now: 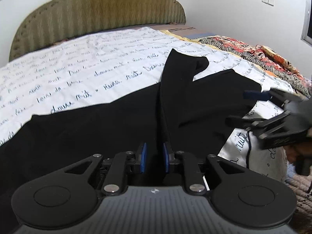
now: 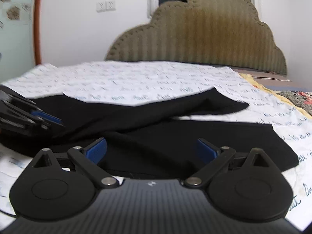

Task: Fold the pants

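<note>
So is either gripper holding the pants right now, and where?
The left gripper looks shut on the black pants at a raised fold on their near edge. The right gripper is open, holding nothing.

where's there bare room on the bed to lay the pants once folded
The widest bare patch is the script-printed white sheet between the black pants and the olive headboard. A narrower strip of sheet runs between the pants and the patterned blanket. The near edge is crowded: pants, the left gripper shut on them, and the open right gripper.
</note>
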Available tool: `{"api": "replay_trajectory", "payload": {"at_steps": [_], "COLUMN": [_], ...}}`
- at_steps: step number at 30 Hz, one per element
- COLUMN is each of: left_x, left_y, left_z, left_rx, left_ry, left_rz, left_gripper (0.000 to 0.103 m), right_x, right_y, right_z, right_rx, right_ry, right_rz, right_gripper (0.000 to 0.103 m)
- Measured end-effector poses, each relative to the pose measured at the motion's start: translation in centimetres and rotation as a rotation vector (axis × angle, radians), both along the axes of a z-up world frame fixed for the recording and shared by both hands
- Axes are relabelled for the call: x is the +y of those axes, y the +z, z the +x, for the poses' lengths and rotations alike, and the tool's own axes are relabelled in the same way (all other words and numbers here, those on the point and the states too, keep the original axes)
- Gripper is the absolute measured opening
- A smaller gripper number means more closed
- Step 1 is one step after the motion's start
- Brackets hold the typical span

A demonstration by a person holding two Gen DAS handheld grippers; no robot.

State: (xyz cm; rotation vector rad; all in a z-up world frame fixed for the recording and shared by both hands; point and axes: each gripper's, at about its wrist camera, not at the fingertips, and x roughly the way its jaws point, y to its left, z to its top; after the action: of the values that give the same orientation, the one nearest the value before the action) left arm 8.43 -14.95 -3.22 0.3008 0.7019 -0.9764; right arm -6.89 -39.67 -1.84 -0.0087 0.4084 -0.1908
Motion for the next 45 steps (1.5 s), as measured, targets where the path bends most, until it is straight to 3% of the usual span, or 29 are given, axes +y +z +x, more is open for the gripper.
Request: {"api": "replay_trajectory", "payload": {"at_steps": [4, 5, 6, 7, 9, 11, 13, 17, 20, 23, 27, 30, 34, 39, 42, 45], "left_x": [1.1, 1.3, 1.5, 1.6, 1.7, 1.9, 1.7, 0.7, -0.2, -1.4, -1.7, -1.2, -1.3, -1.3, -1.6, -2.0], "left_y": [0.1, 0.1, 0.1, 0.0, 0.1, 0.6, 0.8, 0.8, 0.4, -0.3, -0.9, -0.4, -0.2, -0.4, -0.8, -1.0], "left_z": [0.8, 1.0, 1.3, 1.5, 1.4, 0.7, 0.2, -0.1, -0.9, -0.9, -0.8, -1.7, -3.5, -4.5, -6.0, -6.2], "left_rx": [0.052, 0.077, 0.106, 0.135, 0.144, 0.071, -0.009, -0.005, -0.063, -0.039, -0.004, -0.029, -0.078, -0.061, -0.156, -0.165], "left_ry": [-0.002, -0.009, -0.016, -0.016, 0.003, 0.034, 0.061, 0.008, -0.002, -0.022, -0.003, -0.004, -0.038, -0.037, -0.059, -0.041], "left_rz": [-0.082, -0.106, -0.127, -0.142, -0.165, -0.181, -0.150, -0.094, -0.045, 0.019, 0.039, 0.012, 0.043, 0.059, 0.106, 0.137], "left_gripper": [0.018, 0.020, 0.032, 0.058, 0.089, 0.089, 0.089, 0.089, 0.081, 0.035, 0.009, 0.006, 0.004, 0.003, 0.003, 0.004], "right_x": [0.5, 0.9, 1.1, 1.0, 0.4, 0.0, -0.2, -0.3, -0.6, -0.6, -0.6, -0.6, -0.6, -0.6, -0.5, -0.6], "right_y": [-3.4, -4.3, -4.5, -4.6, -4.7, -4.8, -4.9, -5.1, -5.0, -4.8, -4.8, -4.7, -4.7, -4.7, -4.7, -4.6], "right_z": [1.4, 1.1, 0.7, 0.2, 0.1, 0.2, 0.3, 0.2, 0.1, 0.1, -0.1, -0.2, -0.1, -0.2, -0.2, -0.1], "right_rx": [0.048, 0.019, -0.020, -0.047, -0.068, -0.066, -0.068, -0.086, -0.093, -0.097, -0.094, -0.097, -0.093, -0.093, -0.093, -0.087], "right_ry": [-0.025, -0.022, -0.017, -0.016, -0.048, -0.076, -0.072, -0.069, -0.068, -0.069, -0.068, -0.070, -0.071, -0.077, -0.079, -0.079], "right_rz": [-0.070, -0.100, -0.113, -0.106, -0.044, 0.000, 0.013, 0.015, 0.022, 0.028, 0.023, 0.021, 0.020, 0.009, 0.007, 0.011], "right_gripper": [0.102, 0.103, 0.103, 0.103, 0.103, 0.103, 0.103, 0.103, 0.103, 0.103, 0.103, 0.103, 0.103, 0.103, 0.103, 0.103]}}
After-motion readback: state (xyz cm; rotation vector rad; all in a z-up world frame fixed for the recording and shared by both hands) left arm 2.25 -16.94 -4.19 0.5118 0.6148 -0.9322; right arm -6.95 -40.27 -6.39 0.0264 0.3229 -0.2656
